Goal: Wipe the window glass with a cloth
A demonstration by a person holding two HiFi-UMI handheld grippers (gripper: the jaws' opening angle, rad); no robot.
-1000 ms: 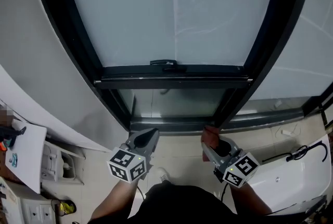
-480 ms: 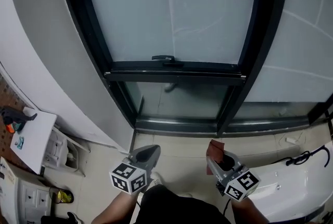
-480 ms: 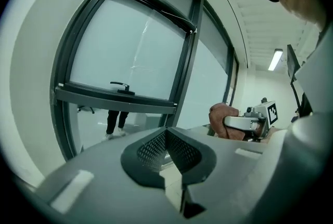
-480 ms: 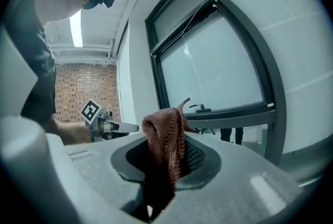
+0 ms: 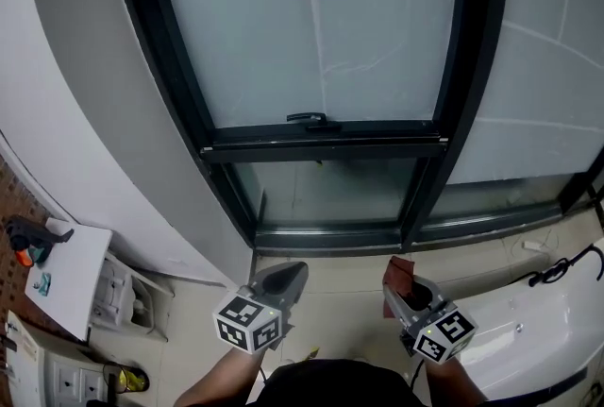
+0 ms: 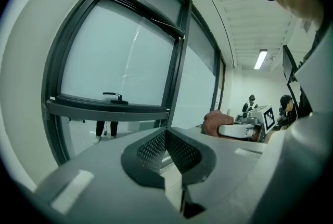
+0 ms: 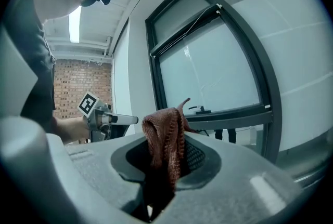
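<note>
A tall window (image 5: 326,27) of frosted glass in a dark frame rises ahead, with a black handle (image 5: 309,120) on its lower rail. My right gripper (image 5: 402,283) is shut on a reddish-brown cloth (image 7: 165,140), whose folded end sticks up between the jaws; a corner of the cloth (image 5: 400,269) shows in the head view. My left gripper (image 5: 286,280) is shut with nothing in it, its jaws meeting at a point (image 6: 166,151). Both grippers hang low over the pale floor, well short of the glass. The handle (image 7: 200,109) also shows in the right gripper view.
A grey wall (image 5: 104,122) runs along the left of the window. A white cabinet top (image 5: 58,273) with small tools stands at the lower left. A white surface (image 5: 538,330) with a black cable (image 5: 566,268) lies at the lower right. A second glass pane (image 5: 547,84) is to the right.
The view has tilted up, so more of the window glass shows. Both grippers have sunk lower in the picture. The right gripper still holds the cloth.
</note>
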